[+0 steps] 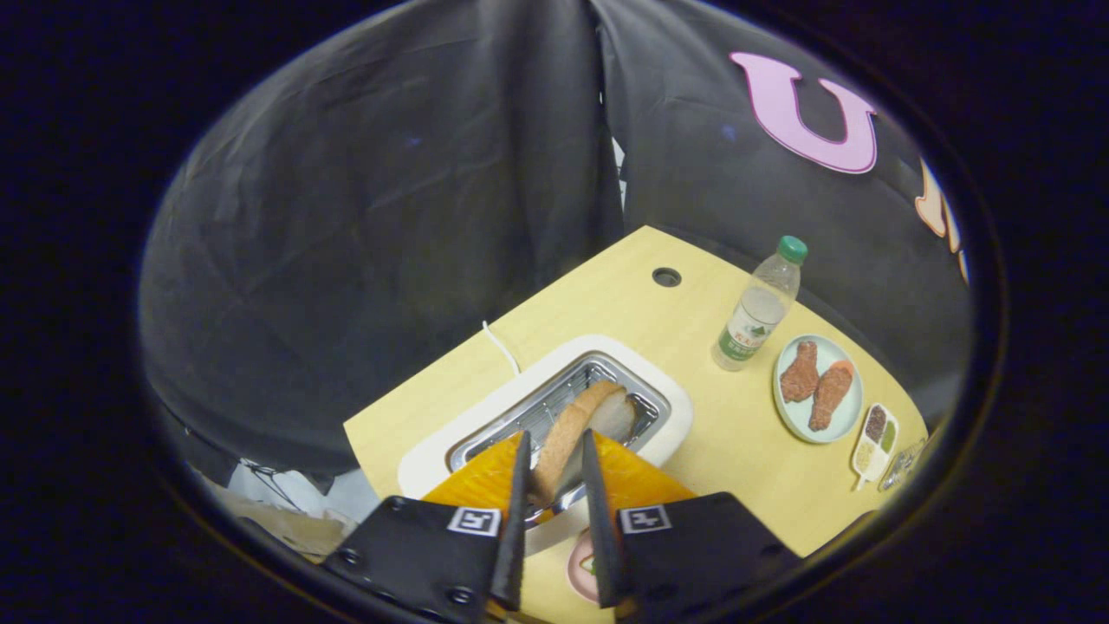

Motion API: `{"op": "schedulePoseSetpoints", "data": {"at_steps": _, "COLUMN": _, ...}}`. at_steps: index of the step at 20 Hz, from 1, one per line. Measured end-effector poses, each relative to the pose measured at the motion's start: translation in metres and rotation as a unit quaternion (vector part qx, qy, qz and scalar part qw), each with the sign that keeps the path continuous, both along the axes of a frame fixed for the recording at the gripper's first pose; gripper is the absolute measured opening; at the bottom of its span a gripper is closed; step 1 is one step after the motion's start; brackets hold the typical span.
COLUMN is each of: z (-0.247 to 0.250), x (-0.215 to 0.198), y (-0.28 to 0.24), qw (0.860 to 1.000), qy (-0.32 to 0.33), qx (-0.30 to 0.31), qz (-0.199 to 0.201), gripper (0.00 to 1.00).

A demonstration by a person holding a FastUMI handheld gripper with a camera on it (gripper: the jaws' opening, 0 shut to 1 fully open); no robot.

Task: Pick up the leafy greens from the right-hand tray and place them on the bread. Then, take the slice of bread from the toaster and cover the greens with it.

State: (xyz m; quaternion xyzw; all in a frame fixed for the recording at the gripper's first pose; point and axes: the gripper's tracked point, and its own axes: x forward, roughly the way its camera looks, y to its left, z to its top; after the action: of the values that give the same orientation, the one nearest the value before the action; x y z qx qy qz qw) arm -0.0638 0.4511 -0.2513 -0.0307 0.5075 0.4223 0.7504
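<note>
Tongs up close, both fingers narrowed and pressing on a slice of bread, one on each flat face, so the slice is gripped between them. It stands on edge, brown crust toward the left finger, its pale end poking out ahead of the fingertips. Right under the fingers, a sliver of a pink plate shows in the gap, with a touch of green on it; too little is visible to tell what that is. Directly beneath the bread sits the white toaster, its metal-lined slot open to the top, the slice raised over that slot and tilted along it. A thin white cord runs off from the toaster's far left side across the yellow table. Further out to the right, a clear water bottle with a green cap stands upright. Just beyond it to the right, a pale blue plate carries two drumsticks side by side. Near that plate lies a small divided seasoning dish.
</note>
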Motion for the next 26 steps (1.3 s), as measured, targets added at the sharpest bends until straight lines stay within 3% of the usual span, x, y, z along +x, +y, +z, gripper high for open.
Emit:
{"op": "schedulePoseSetpoints", "data": {"at_steps": 4, "z": 0.017, "x": -0.001, "y": -0.008, "qw": 0.999, "qy": 0.019, "qx": 0.029, "qz": -0.008, "gripper": 0.13}}
{"op": "schedulePoseSetpoints", "data": {"at_steps": 16, "z": 0.097, "x": 0.021, "y": -0.065, "qw": 0.986, "qy": 0.025, "qx": 0.146, "qz": -0.083, "gripper": 0.12}}
{"op": "schedulePoseSetpoints", "data": {"at_steps": 26, "z": 0.078, "x": 0.021, "y": -0.135, "qw": 0.976, "qy": 0.034, "qx": 0.150, "qz": -0.152, "gripper": 0.12}}
